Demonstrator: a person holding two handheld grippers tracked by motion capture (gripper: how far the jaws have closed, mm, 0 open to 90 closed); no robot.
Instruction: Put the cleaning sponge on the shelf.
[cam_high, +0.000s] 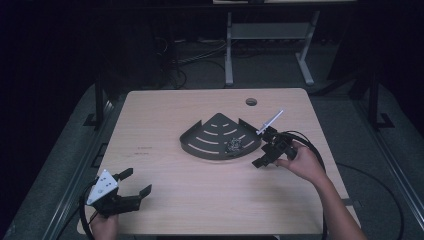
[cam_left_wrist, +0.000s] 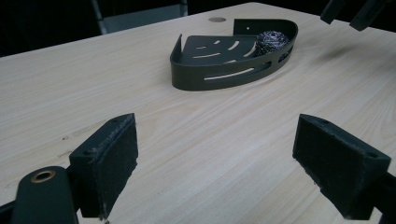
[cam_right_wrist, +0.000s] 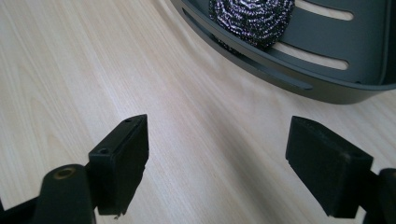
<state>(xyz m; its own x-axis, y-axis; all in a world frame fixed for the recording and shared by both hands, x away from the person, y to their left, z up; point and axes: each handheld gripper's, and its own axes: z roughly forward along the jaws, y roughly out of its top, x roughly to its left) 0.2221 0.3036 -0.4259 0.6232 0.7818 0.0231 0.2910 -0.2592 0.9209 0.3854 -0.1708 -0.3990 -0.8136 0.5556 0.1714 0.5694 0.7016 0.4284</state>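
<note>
Your left gripper (cam_high: 136, 182) sits at the near-left corner of the pale wooden table (cam_high: 165, 120), close to the near edge, with your left hand (cam_high: 104, 226) partly cut off by the bottom of the high view. Its fingers are spread wide and hold nothing; in the left gripper view the two black pads (cam_left_wrist: 109, 161) frame bare wood. A broad stretch of bare tabletop lies between this gripper and the tray.

Right of center stands a dark, fan-shaped metal tray (cam_high: 200, 145) with slots in its floor and a low curved wall. A steel scouring ball (cam_high: 233, 145) rests inside it, against the curved wall on the side nearest your right hand. In the high view the ball is small and dim; in the right gripper view its top is cut off by the frame.

Just right of the tray, your right gripper (cam_high: 265, 148) hovers with your right hand (cam_high: 304, 161) behind it. Its fingers are also spread wide and empty, with the tray's curved wall just ahead of them. A thin pale rod (cam_high: 270, 122) juts up from this gripper; what it is cannot be made out.

A round hole (cam_high: 251, 102) pierces the table near the far edge. Beyond the table, the room is dark, with table legs and cables barely visible.
</note>
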